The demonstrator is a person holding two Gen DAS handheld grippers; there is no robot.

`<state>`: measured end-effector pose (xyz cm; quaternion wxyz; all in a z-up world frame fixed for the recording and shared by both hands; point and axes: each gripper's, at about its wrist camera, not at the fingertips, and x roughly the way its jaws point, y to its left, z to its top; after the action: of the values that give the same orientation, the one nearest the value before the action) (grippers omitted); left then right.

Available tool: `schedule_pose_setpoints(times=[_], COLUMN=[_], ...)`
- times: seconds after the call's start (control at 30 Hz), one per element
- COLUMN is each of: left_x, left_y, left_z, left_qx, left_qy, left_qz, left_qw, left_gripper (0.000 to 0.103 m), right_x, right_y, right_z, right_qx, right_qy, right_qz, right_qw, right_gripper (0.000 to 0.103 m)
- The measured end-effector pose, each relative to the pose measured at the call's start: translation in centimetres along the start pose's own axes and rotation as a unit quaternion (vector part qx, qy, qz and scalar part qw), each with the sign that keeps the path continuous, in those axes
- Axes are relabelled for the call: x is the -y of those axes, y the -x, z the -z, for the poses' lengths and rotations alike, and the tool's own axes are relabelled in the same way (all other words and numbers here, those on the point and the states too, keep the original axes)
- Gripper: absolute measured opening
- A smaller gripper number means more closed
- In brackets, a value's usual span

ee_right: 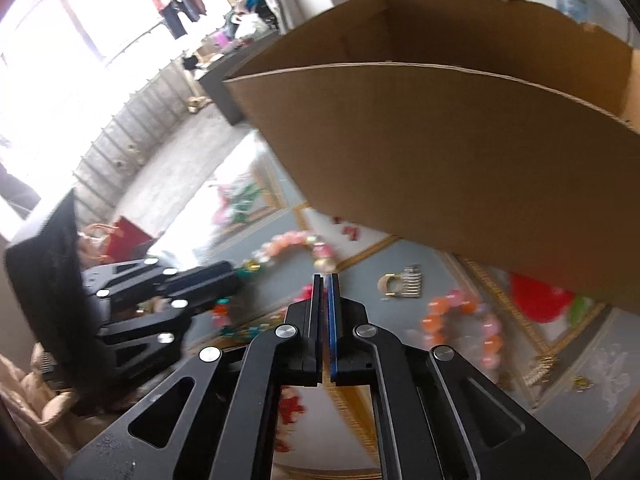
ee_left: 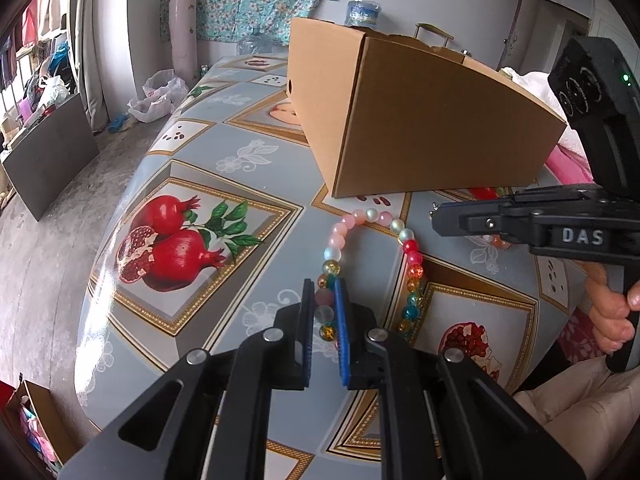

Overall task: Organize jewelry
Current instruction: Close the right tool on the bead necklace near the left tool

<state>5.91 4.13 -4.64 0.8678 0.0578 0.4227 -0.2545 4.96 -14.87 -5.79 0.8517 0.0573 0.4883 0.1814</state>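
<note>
Left wrist view – grip: the left gripper (ee_left: 325, 312) has its fingers pinched on the near part of the bead necklace (ee_left: 372, 256); a few round beads sit squeezed between the blue pad and the black one.
Left wrist view – necklace: it loops in an arch on the surface (ee_left: 256, 200), just before the near corner of the cardboard box (ee_left: 420, 120); glossy beads, pink and milky at the top, red, amber and teal down the sides.
Left wrist view – right gripper (ee_left: 436, 220): it comes in from the right edge, held in a hand (ee_left: 612, 312), its tip just above the necklace's right side.
Left wrist view – surface: a slick patterned cloth with pomegranate prints.
Right wrist view – fingers: the right gripper (ee_right: 326, 280) is closed almost flat, with nothing seen between the pads.
Right wrist view – other jewelry: a blurred orange-pink bead bracelet (ee_right: 460, 320) and a small gold comb-like piece (ee_right: 400, 286) lie loose on the surface, near the box's front wall.
Right wrist view – box: plain corrugated card, open on top; its inside is not visible.
Progress: early or midway, I judge; one piece gripped, at least two left loose.
</note>
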Motion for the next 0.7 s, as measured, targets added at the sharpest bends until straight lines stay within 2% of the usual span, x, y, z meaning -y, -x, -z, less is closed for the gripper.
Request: schedule_pose_setpoints(times=[0.2, 0.37, 0.5, 0.7], left_x=[0.1, 0.1, 0.1, 0.1], left_y=[0.0, 0.0, 0.0, 0.0], left_z=[0.0, 0.0, -0.1, -0.1], left_qx=[0.001, 0.001, 0.001, 0.000], left_qy=[-0.002, -0.003, -0.004, -0.006], left_qz=[-0.001, 0.000, 0.000, 0.001], left_qw=[1.0000, 1.0000, 1.0000, 1.0000], left_gripper=[0.010, 0.010, 0.010, 0.010], right_x=[-0.9, -1.1, -1.5, -2.4], right_y=[-1.0, -1.6, -1.9, -2.2], right_z=[0.2, 0.0, -0.1, -0.6], right_qx=[-0.007, -0.012, -0.016, -0.017], right_qy=[0.027, 0.025, 0.029, 0.035], right_qz=[0.032, 0.027, 0.026, 0.025], right_qw=[0.999, 0.999, 0.999, 0.999], right_gripper=[0.009, 0.009, 0.015, 0.017])
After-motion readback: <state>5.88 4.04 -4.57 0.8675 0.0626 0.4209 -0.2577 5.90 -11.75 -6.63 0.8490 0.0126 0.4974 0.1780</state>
